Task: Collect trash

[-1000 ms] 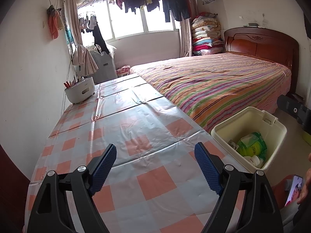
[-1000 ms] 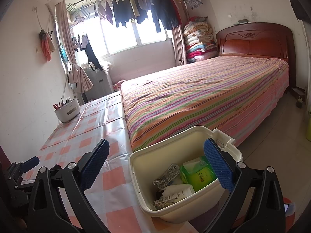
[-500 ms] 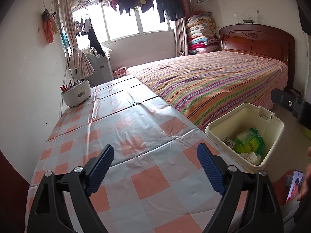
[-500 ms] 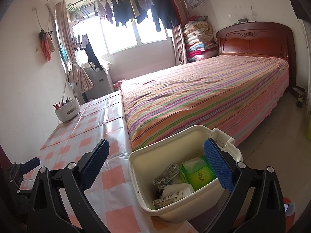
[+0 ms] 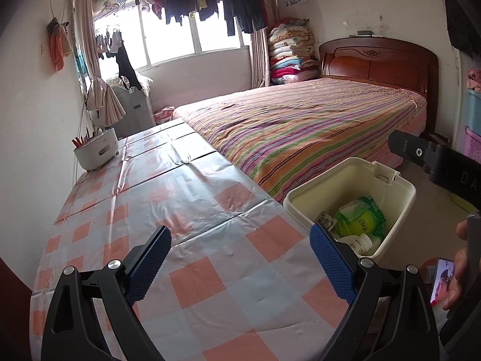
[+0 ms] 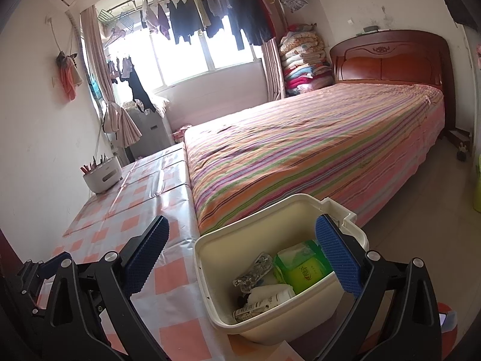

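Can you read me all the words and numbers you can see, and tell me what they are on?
"DA": pale letters on the black right gripper body at the left wrist view's edge; the rest is cut off.
Green packet in the cream bin: dark print, too blurred to read.
White bottle in the bin: label too small to read.
Nothing else is readable.

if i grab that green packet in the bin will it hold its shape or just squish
Likely squish: the green packet looks like a soft, crinkled plastic pouch, so the fingers would dent it. Probably light for its size, as it lies loosely on other trash in the bin. Its glossy film may slip a little.
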`<state>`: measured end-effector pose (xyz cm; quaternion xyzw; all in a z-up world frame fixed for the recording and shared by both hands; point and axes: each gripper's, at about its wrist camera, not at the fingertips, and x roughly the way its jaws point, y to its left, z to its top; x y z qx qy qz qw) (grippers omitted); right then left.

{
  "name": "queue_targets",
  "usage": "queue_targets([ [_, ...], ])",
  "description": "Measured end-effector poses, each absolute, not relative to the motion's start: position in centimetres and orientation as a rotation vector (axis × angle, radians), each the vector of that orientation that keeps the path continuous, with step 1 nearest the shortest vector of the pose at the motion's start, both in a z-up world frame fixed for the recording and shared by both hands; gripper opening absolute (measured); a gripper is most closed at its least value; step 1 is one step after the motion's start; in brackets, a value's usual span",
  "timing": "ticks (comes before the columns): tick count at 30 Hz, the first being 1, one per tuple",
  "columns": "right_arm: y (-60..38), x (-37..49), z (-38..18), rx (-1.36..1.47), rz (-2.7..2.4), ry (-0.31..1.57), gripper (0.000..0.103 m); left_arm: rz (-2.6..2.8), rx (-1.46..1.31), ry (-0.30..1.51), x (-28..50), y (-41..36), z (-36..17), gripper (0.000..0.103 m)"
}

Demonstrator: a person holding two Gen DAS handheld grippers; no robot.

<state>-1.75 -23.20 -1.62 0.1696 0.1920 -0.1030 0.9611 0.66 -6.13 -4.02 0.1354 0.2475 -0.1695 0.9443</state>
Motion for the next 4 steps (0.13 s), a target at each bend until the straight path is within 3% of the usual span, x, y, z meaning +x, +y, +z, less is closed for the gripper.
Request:
queue_targets([
  [4, -23.29, -1.62, -1.76, 0.35, -0.21, 0.39, 0.096, -0.344, 0.273, 0.505, 0.73, -5.93, -4.01, 0.091],
])
